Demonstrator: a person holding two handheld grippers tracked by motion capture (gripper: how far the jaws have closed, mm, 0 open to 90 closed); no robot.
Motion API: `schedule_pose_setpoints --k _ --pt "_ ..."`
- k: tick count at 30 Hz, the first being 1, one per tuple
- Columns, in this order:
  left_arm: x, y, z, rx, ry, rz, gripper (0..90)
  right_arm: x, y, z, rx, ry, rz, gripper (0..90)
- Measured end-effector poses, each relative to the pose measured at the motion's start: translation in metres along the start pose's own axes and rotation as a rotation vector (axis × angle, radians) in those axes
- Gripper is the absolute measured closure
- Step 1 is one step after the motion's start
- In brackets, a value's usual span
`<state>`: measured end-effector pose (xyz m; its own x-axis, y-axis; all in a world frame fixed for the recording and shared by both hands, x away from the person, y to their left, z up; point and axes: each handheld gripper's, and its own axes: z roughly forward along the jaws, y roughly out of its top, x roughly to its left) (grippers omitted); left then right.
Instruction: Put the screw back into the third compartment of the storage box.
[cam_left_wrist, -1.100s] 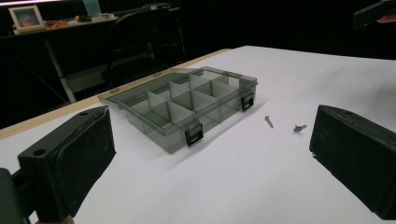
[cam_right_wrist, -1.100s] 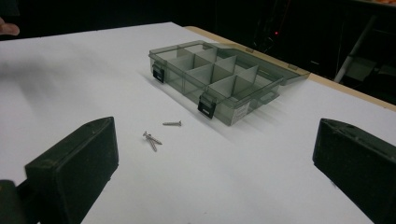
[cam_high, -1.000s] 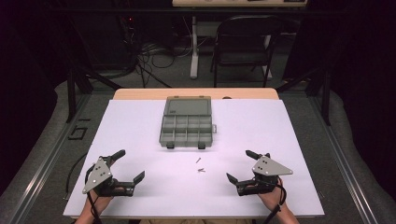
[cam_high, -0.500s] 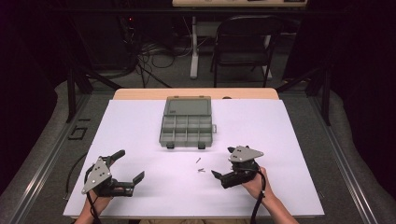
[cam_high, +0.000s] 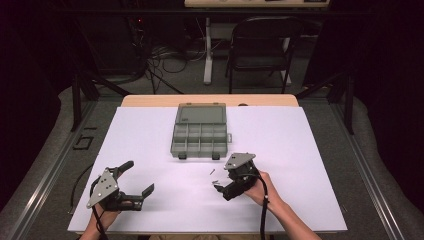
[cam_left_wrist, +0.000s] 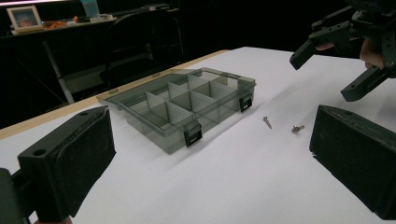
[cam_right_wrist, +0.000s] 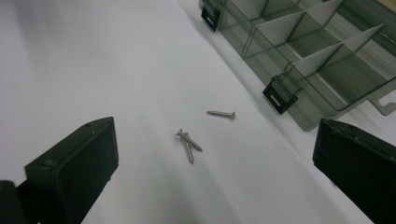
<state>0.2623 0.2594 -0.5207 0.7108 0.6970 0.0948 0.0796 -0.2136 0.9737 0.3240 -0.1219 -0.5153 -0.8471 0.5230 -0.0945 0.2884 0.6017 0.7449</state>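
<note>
The fingers of the right gripper stand wide apart and hold nothing; they hang just above the white counter, pointed down at three small screws. Two of them, the crossed screws, lie touching each other at the heads, right in line with the gap between the fingers. The third, the lone screw, lies apart from them, a little nearer the parts box. In the high view these screws show as tiny specks between the right gripper and the front edge of the box.

The screws look like light, stiff, smooth metal, thin enough to roll or skid away under a broad pad. A pinch across the shank near the middle, with the fingers brought low to the counter, seems the safest hold; the crossed pair will probably need taking one at a time, or one may flick off.

The box sits open at the middle of the counter, its clear grey compartments bare as far as can be seen, two black latches on its near wall.

The left gripper rests at the near left of the counter, well apart from the screws, its fingers also spread wide and empty
</note>
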Motion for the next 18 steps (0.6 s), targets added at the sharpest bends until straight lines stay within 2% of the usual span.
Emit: schedule_pose_setpoints --k 3,5,6,7,9,10,16,18 --pt "0.000 0.000 0.000 0.000 0.000 -0.001 0.0 0.001 0.007 0.007 0.062 0.009 -0.015 0.2" --pt "0.000 0.000 0.000 -0.006 0.003 -0.002 0.0 0.002 0.009 0.010 0.084 0.017 -0.024 8.0" --pt "0.000 0.000 0.000 -0.006 0.003 -0.002 0.0 0.002 0.009 0.010 0.084 0.017 -0.024 8.0" --pt "0.000 0.000 0.000 -0.011 0.002 -0.005 0.0 0.002 0.011 0.012 0.103 0.025 -0.035 14.7" --pt "0.001 0.000 -0.001 -0.011 0.004 -0.007 0.0 0.002 0.014 0.016 0.125 0.037 -0.050 21.5" --pt "0.001 0.000 -0.001 -0.011 0.004 -0.007 0.0 0.002 0.014 0.016 0.125 0.037 -0.050 21.5" --pt "0.001 0.000 -0.001 -0.011 -0.001 -0.006 0.0 0.006 0.021 0.026 0.179 0.039 -0.086 40.4" --pt "0.001 0.000 -0.001 -0.014 0.000 -0.013 0.0 0.007 0.023 0.028 0.183 0.034 -0.078 42.2"
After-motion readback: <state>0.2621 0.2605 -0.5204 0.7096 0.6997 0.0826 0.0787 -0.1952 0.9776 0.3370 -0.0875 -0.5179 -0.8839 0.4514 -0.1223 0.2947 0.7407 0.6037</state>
